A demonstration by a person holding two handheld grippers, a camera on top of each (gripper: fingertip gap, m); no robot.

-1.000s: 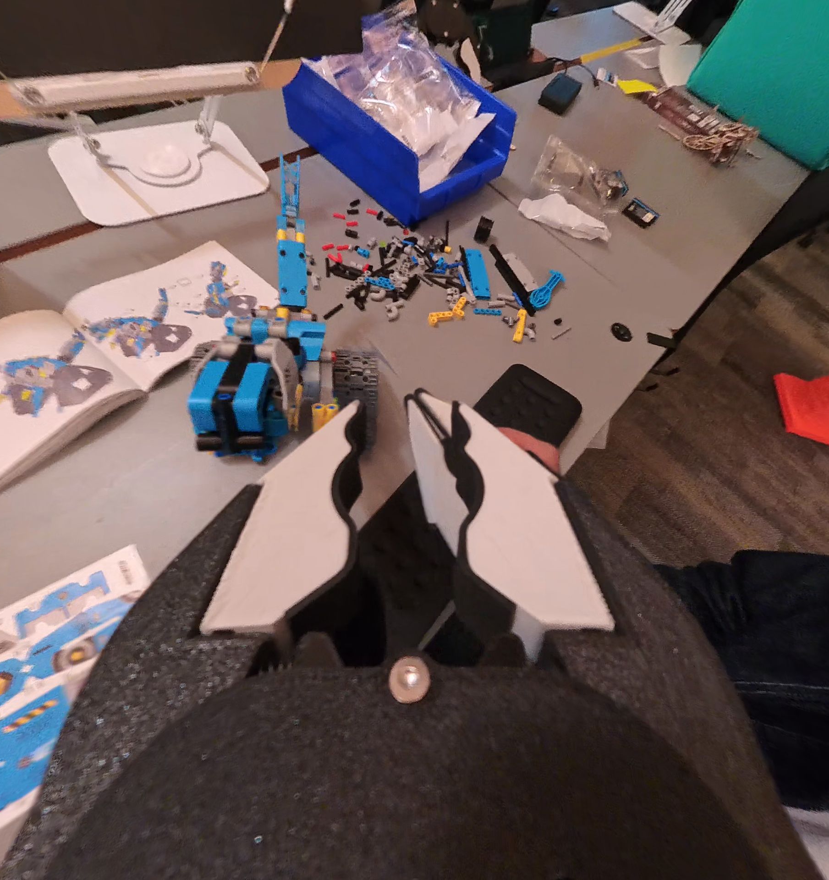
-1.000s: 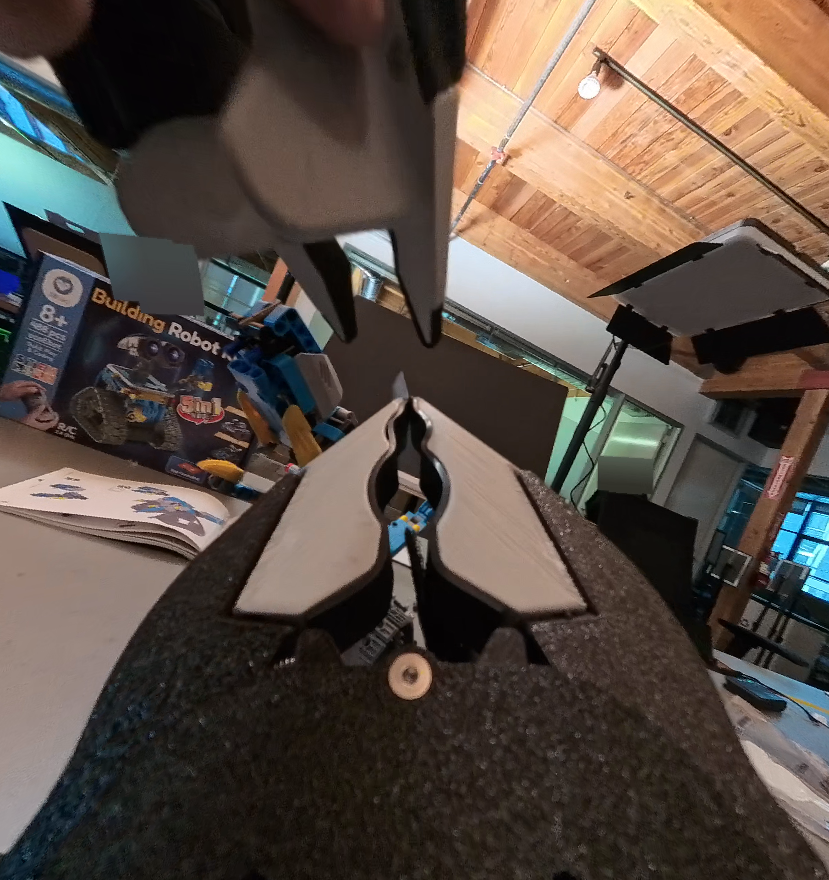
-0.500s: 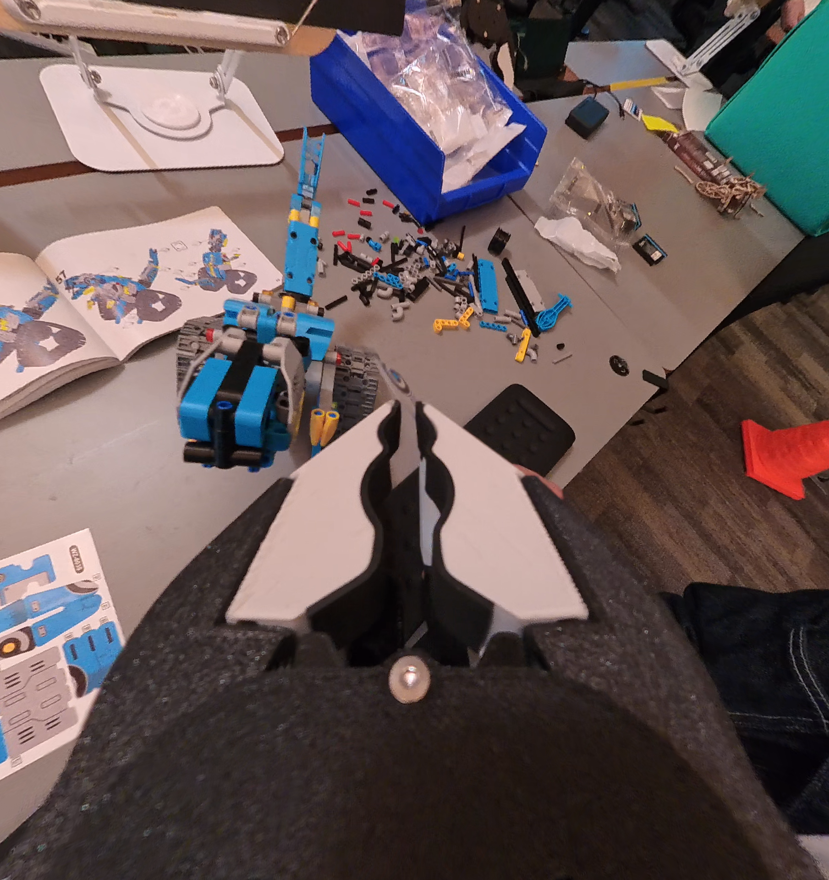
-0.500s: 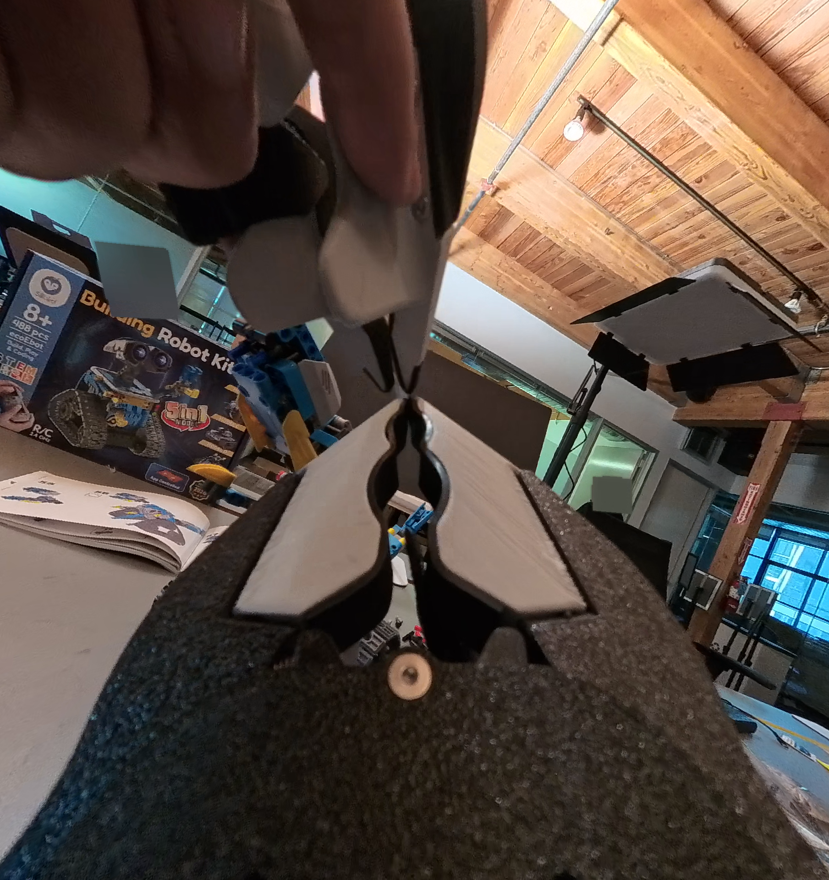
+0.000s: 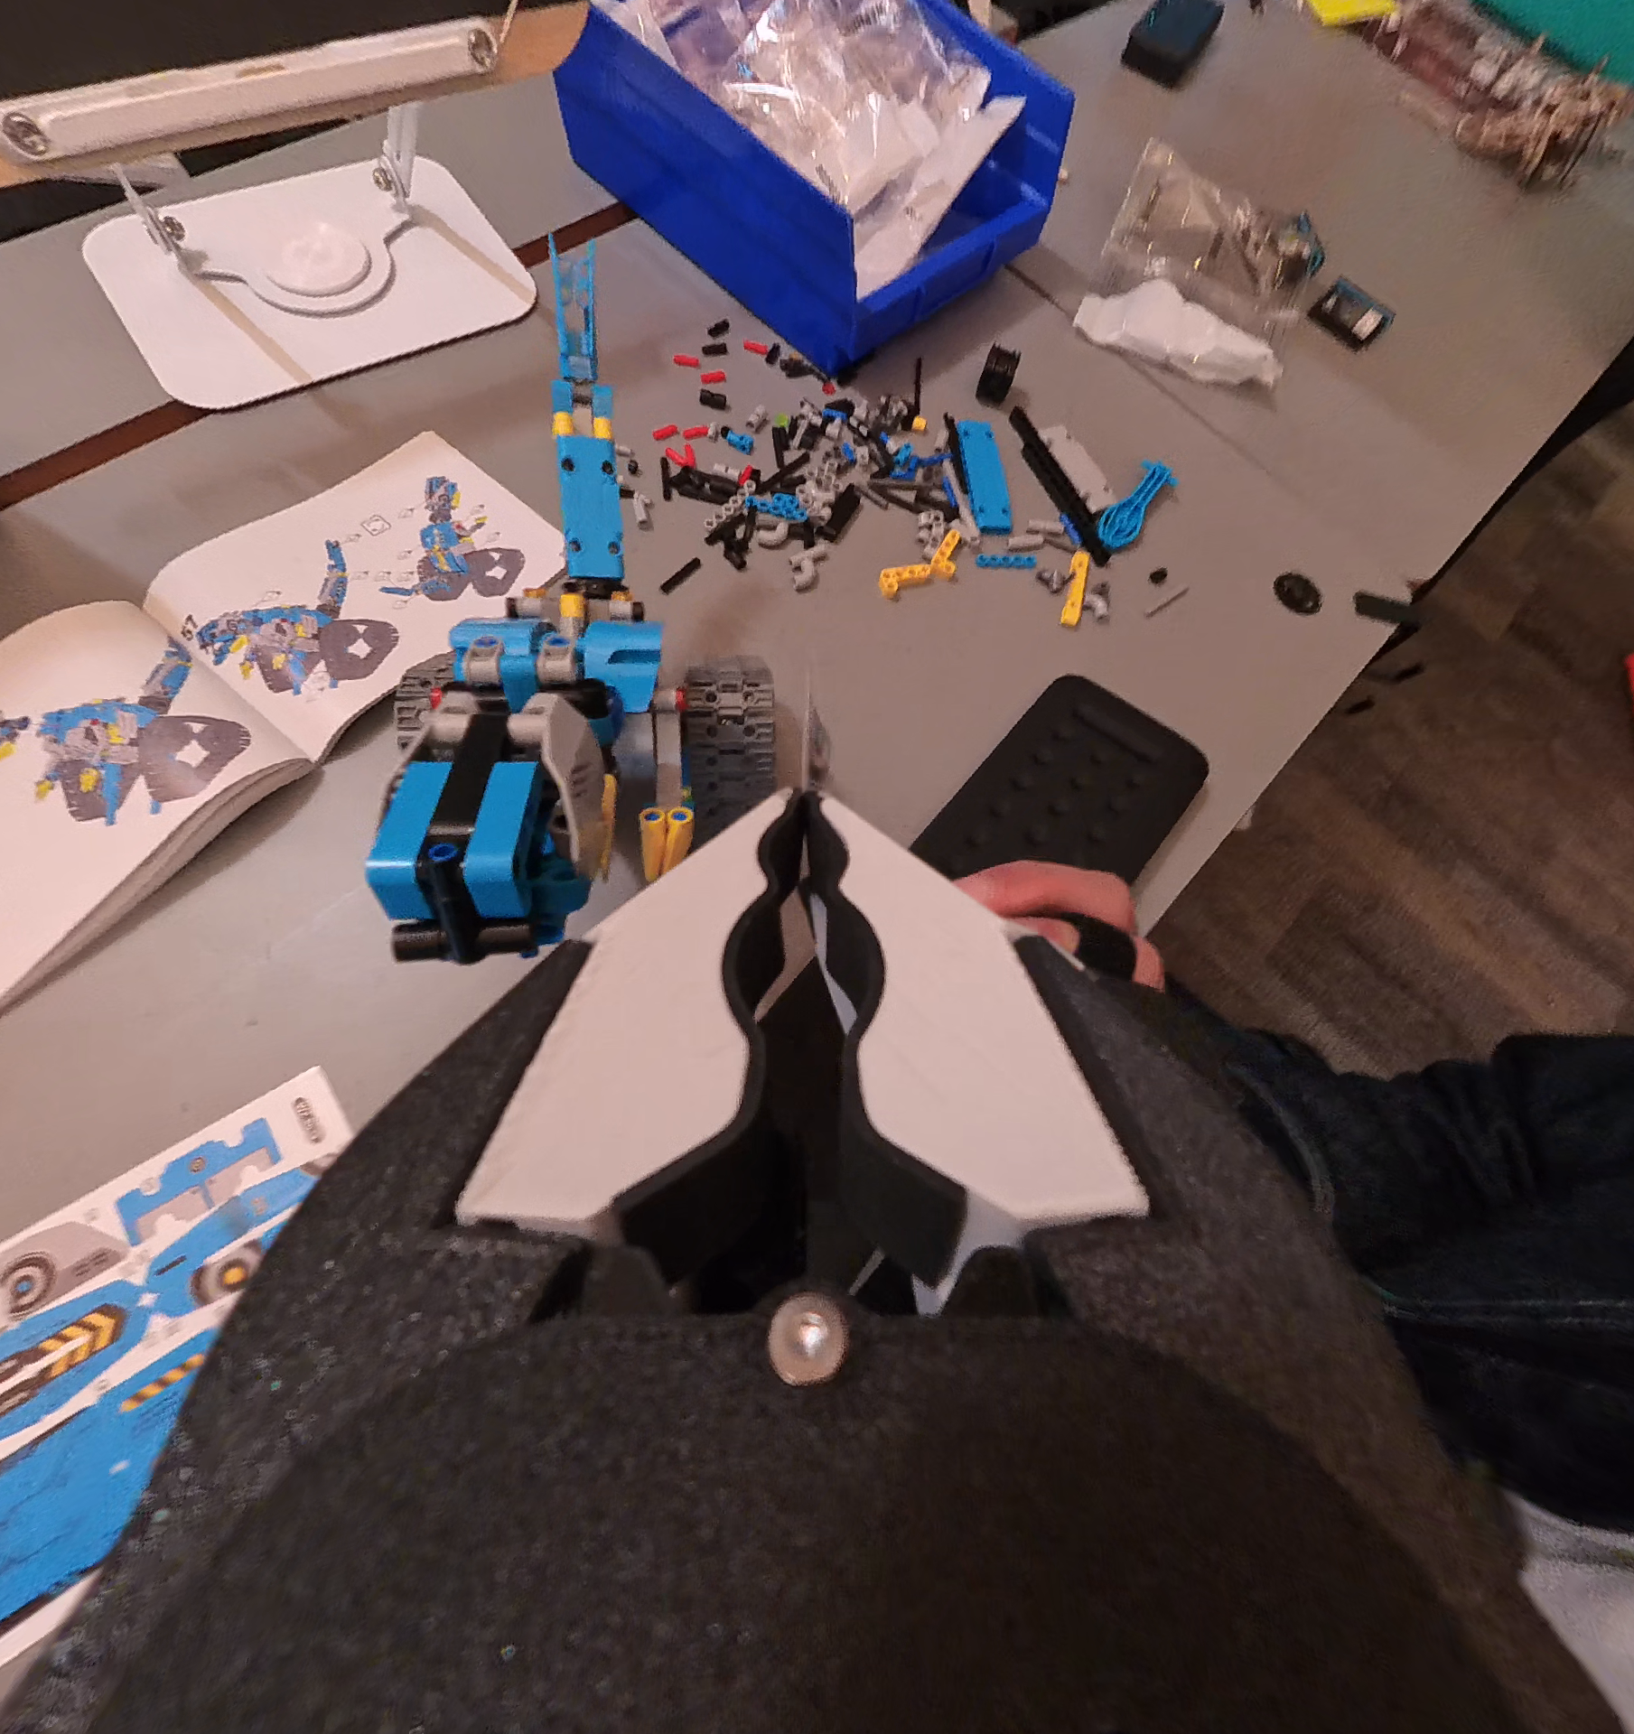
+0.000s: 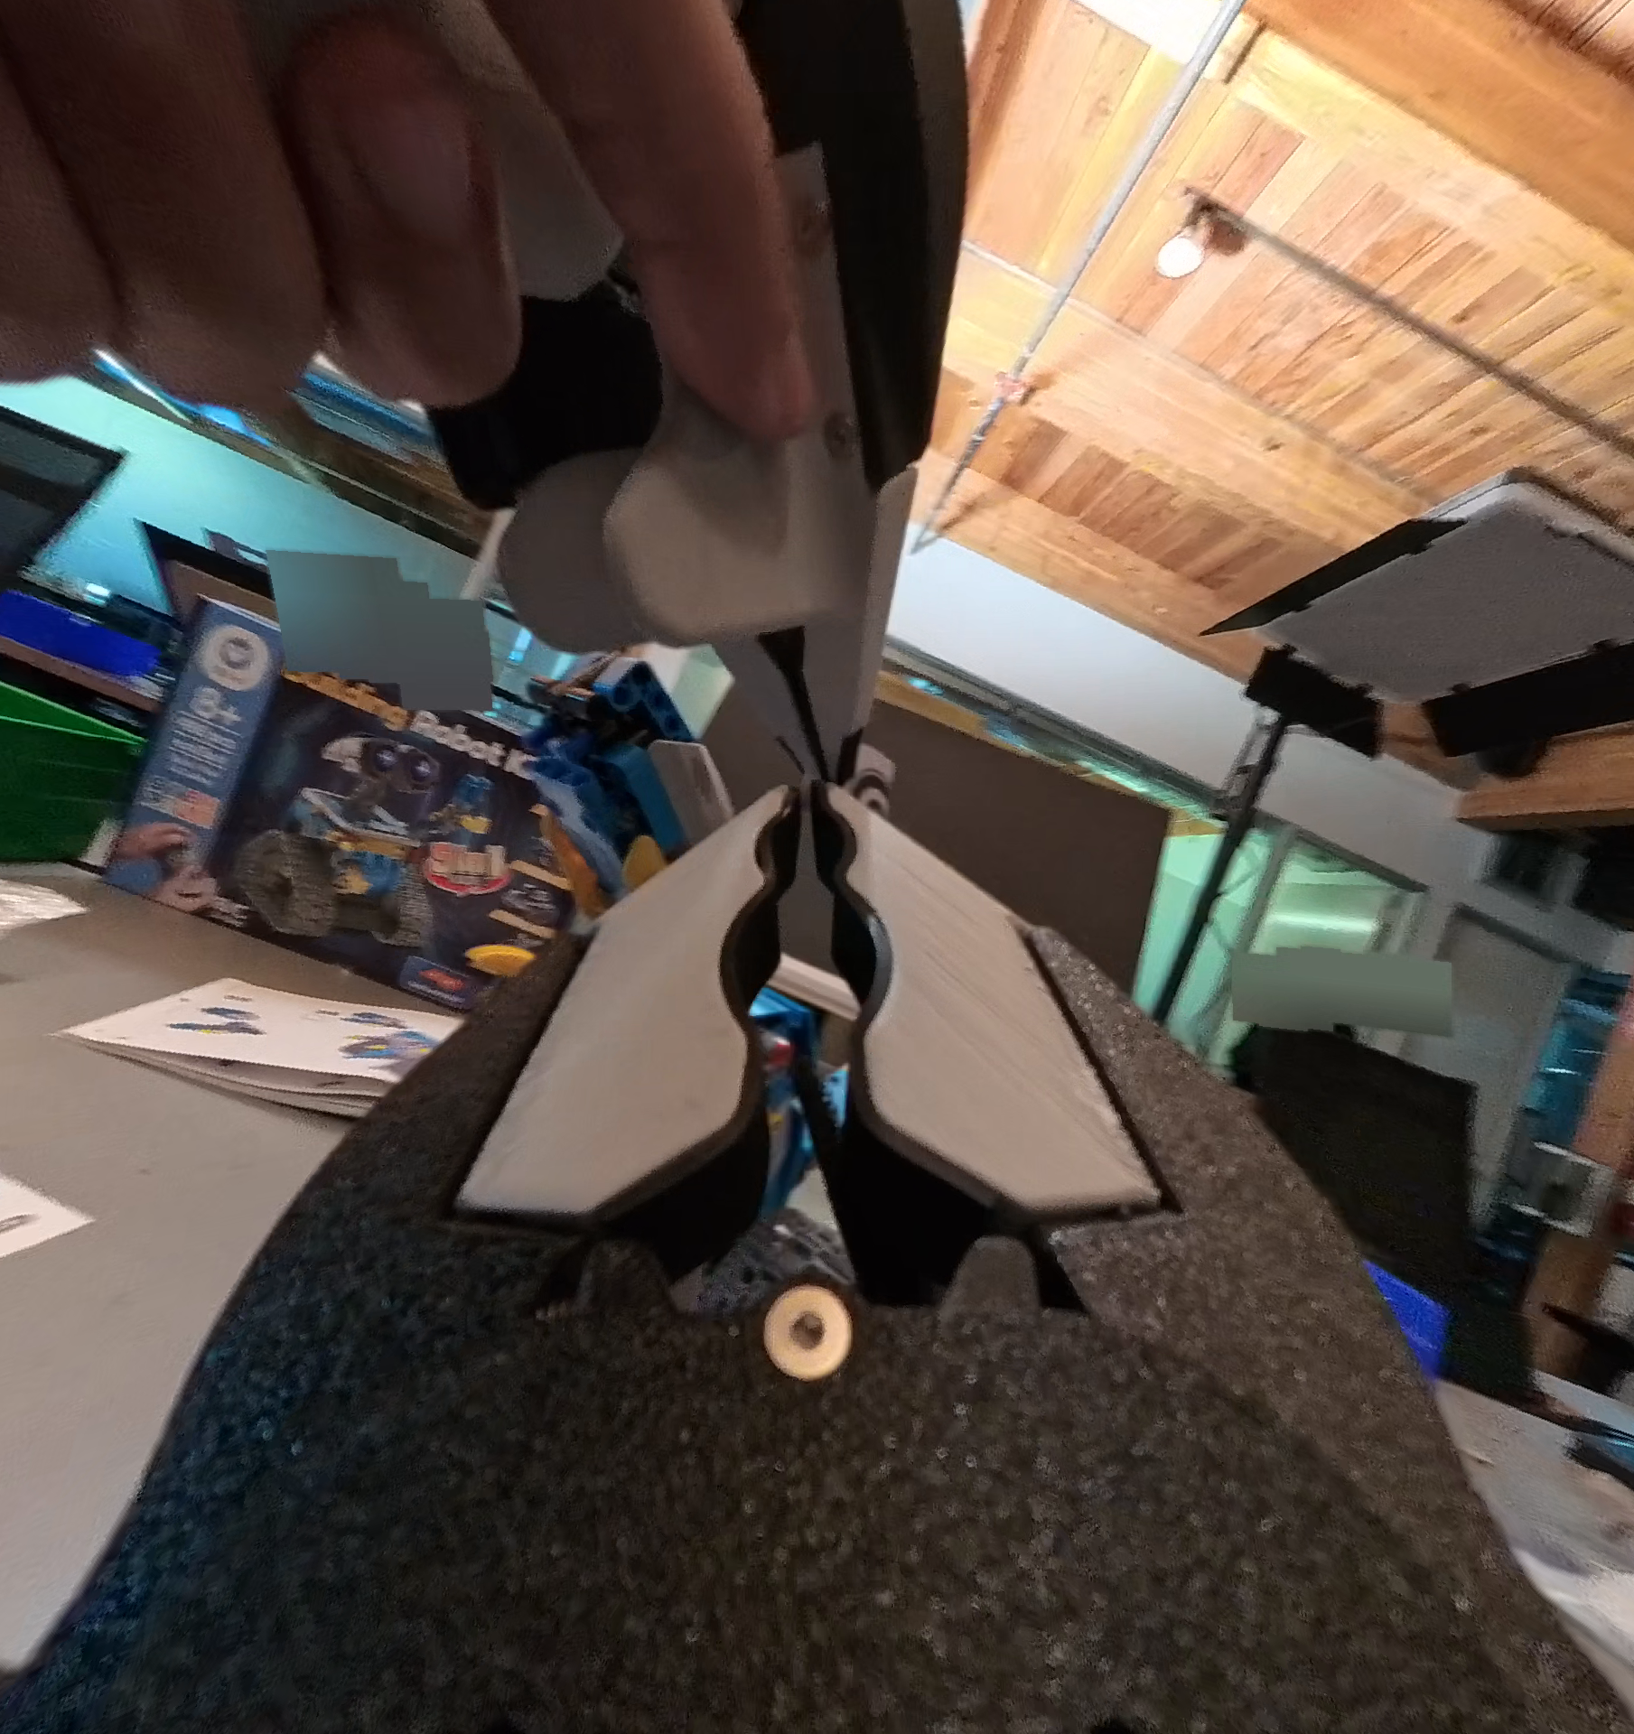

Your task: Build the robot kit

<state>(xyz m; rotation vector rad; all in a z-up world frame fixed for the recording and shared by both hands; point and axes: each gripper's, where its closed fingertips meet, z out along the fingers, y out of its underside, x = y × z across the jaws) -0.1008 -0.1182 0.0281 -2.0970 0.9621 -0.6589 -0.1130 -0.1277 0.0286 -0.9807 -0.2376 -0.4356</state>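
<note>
Your left gripper [image 5: 802, 798] and right gripper [image 6: 805, 790], both pinched closed and empty, meet tip-to-tip just right of the blue-and-black tracked brick robot [image 5: 550, 751].

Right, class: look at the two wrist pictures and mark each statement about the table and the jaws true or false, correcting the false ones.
1. The left gripper has its jaws shut. True.
2. The blue bin holds clear plastic bags. True.
3. The toy robot stands inside the blue bin. False: it stands on the grey table, beside the open instruction booklet.
4. The loose building pieces are all red. False: they are black, grey, blue, yellow and red.
5. The right gripper has its jaws wide open. False: they are shut, tip to tip with the left gripper above.
</note>
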